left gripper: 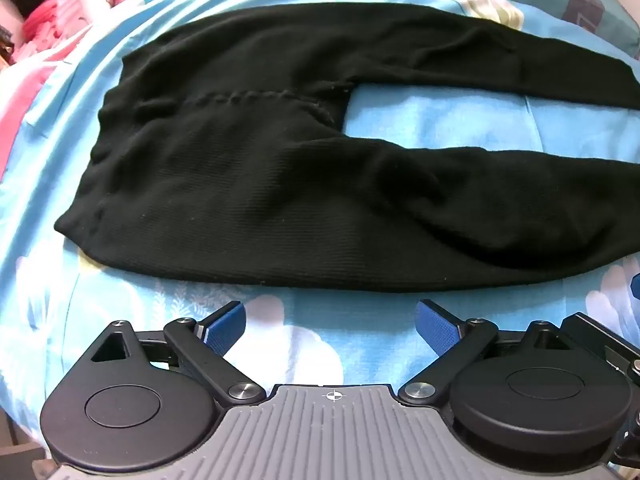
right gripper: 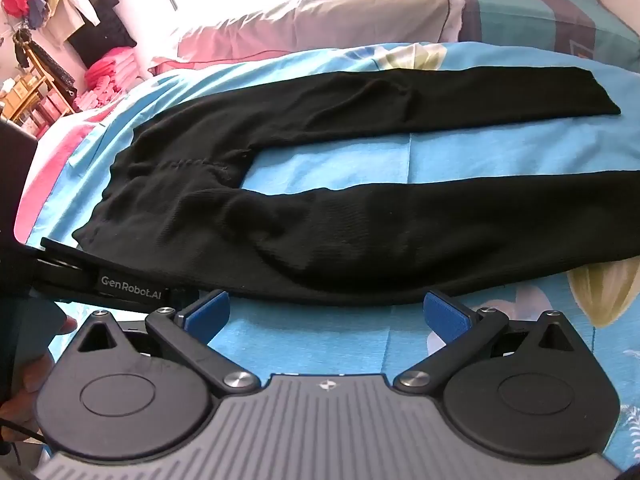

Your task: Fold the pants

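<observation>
Black pants are lying flat on the bed, legs spread — left gripper and right gripper are both hovering released beside them.

Pants lie flat on the bed, waistband to the left, both legs running right with a strip of bed between them. Left gripper sits just before the near edge at the hip; right gripper at the near leg, further right. Pillow lies behind the pants; clothes rack far left.
</observation>
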{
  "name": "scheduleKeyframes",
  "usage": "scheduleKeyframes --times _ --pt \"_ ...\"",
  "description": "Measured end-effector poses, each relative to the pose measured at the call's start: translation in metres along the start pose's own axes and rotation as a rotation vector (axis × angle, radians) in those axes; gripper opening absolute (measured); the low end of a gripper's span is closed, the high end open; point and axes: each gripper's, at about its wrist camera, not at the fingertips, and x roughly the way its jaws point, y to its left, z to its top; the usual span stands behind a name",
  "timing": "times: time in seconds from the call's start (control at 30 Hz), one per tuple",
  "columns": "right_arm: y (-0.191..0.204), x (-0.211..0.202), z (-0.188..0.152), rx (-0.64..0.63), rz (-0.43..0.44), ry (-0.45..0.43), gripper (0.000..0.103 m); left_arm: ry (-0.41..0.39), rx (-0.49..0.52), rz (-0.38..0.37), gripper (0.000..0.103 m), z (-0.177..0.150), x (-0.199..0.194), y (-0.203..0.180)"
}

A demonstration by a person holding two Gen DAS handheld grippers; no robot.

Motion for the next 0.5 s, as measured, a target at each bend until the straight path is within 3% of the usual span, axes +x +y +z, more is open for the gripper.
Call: scheduleKeyframes --times 0.5 --pt "0.0009 -0.0021 0.0013 -0.001 -0.003 0.004 0.103 -0.014 0.003 0.016 0.103 0.0012 -0.0037 -0.0018"
